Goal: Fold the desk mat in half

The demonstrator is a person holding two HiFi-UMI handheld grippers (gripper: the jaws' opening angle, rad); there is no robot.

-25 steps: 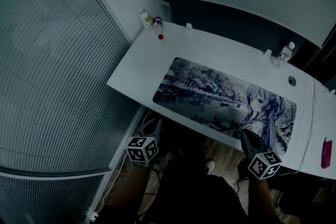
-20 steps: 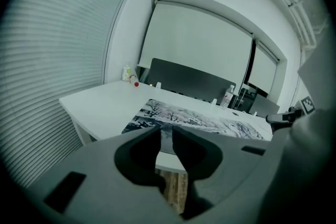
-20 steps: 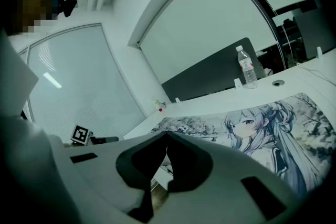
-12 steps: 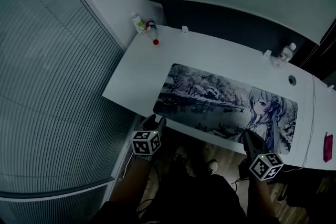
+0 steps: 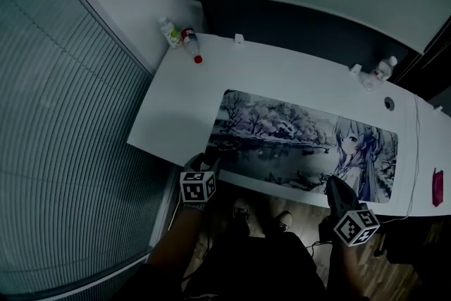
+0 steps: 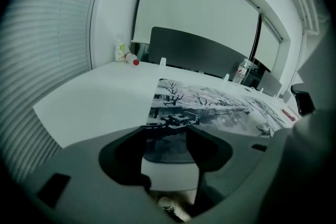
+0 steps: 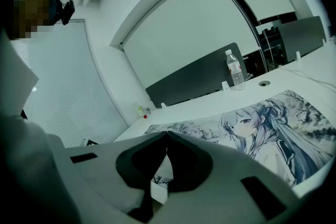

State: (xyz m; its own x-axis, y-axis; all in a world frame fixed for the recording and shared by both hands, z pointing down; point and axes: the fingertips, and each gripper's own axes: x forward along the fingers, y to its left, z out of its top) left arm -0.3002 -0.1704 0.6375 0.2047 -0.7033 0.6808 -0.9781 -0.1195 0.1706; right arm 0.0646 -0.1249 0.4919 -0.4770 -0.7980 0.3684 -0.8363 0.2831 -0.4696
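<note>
Mat (image 5: 303,144) lies lengthwise along desk (image 5: 176,109); left tongs (image 6: 167,132), opening and empty, near its left corner; right tongs (image 7: 167,136) closed, empty.

Field notes. White desk (image 5: 211,91) ahead of me, dark partition (image 5: 282,17) along its far edge. Far left corner: green-labelled bottle (image 5: 169,32) with a red-capped bottle (image 5: 190,46) just beside it. Far right: clear water bottle (image 5: 384,68), near a round cable hole (image 5: 389,103). Thin cable (image 5: 417,151) runs down the right side; pink item (image 5: 437,188) beyond it. Slatted blinds (image 5: 63,151) to my left. Wood floor (image 5: 310,211) below.
</note>
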